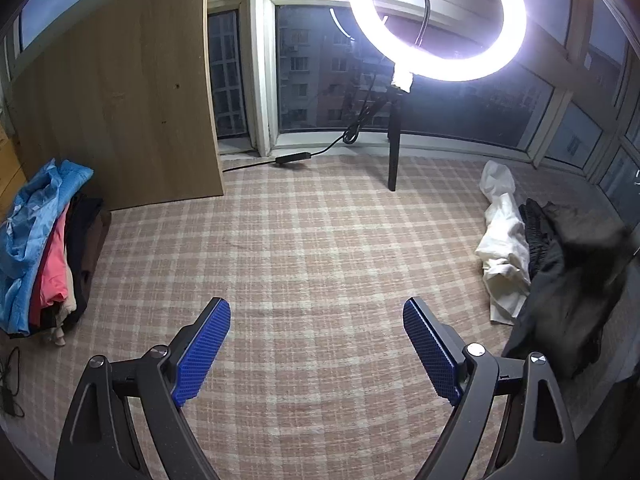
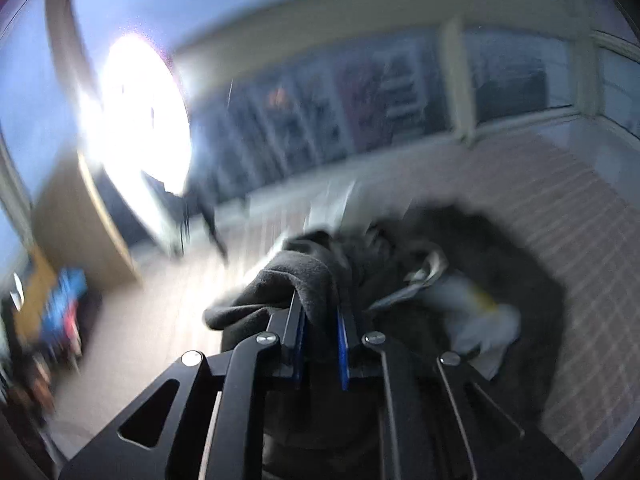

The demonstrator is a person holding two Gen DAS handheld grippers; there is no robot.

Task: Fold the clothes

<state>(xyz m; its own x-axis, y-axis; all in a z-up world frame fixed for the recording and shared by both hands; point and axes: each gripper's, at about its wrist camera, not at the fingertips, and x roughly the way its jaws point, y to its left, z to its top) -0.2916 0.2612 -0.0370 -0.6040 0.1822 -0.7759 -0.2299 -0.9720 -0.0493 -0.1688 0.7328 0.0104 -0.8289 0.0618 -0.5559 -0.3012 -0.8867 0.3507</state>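
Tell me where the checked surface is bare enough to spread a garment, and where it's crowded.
Bare: the wide middle of the checked surface, between the folded stack and the white garment, from the ring light stand forward to the left gripper. Crowded: right edge, where the dark garment lies heaped.

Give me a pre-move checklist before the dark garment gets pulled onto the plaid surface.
1. Right hand-held gripper shut on the dark garment: ok.
2. Left hand-held gripper open and holding nothing: ok.
3. Bare plaid surface ahead for spreading: ok.
4. White garment clear of the dark one: not ok, they touch.
5. Folded stack out of the way: ok.
6. Grip on a single layer: cannot tell, blurred.
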